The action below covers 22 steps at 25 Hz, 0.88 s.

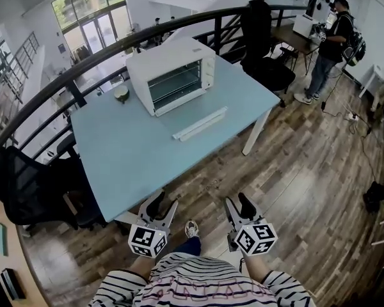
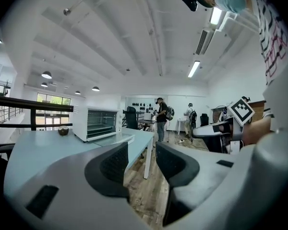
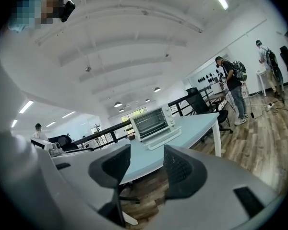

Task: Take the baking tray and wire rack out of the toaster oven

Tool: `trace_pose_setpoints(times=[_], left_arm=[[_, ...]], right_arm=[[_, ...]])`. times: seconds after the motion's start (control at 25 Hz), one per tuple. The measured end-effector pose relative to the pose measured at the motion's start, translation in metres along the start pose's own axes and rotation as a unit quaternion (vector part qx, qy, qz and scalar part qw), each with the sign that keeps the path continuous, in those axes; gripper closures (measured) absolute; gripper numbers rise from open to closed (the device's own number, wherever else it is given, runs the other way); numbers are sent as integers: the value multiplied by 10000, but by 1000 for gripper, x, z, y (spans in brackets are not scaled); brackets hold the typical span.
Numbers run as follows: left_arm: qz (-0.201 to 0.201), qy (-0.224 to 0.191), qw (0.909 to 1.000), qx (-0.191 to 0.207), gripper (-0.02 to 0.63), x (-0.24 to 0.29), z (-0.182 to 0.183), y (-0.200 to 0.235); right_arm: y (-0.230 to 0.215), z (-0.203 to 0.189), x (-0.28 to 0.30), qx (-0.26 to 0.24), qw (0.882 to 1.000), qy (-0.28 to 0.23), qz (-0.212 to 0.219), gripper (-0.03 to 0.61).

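Hovering just short of the pale blue table (image 1: 112,147), the left gripper (image 1: 164,204) and right gripper (image 1: 237,203) both hold their jaws apart with nothing between them. Well ahead of both pairs of jaws, the white toaster oven (image 1: 173,75) stands on the table with its door (image 1: 200,123) lowered open toward them. Bars inside the cavity are probably the wire rack (image 1: 175,85). The baking tray cannot be made out from here.
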<state>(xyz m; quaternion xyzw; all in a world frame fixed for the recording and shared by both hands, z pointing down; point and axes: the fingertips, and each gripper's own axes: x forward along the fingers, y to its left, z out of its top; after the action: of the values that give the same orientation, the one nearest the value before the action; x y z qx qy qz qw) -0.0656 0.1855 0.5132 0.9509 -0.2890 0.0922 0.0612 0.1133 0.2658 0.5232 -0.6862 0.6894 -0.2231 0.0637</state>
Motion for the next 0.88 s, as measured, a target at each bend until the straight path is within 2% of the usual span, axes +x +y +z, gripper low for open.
trace_pose_setpoints(times=[0.36, 0.56, 0.88], left_arm=[[-73, 92, 9999, -78, 456, 107, 29, 84], [-184, 188, 9996, 88, 456, 149, 38, 116], [364, 204, 9991, -32, 456, 215, 45, 180]], right_arm=[[-29, 45, 122, -9, 9999, 130, -57, 368], [-39, 57, 179, -17, 9997, 242, 59, 368], [-70, 81, 276, -53, 9982, 434, 406, 368]])
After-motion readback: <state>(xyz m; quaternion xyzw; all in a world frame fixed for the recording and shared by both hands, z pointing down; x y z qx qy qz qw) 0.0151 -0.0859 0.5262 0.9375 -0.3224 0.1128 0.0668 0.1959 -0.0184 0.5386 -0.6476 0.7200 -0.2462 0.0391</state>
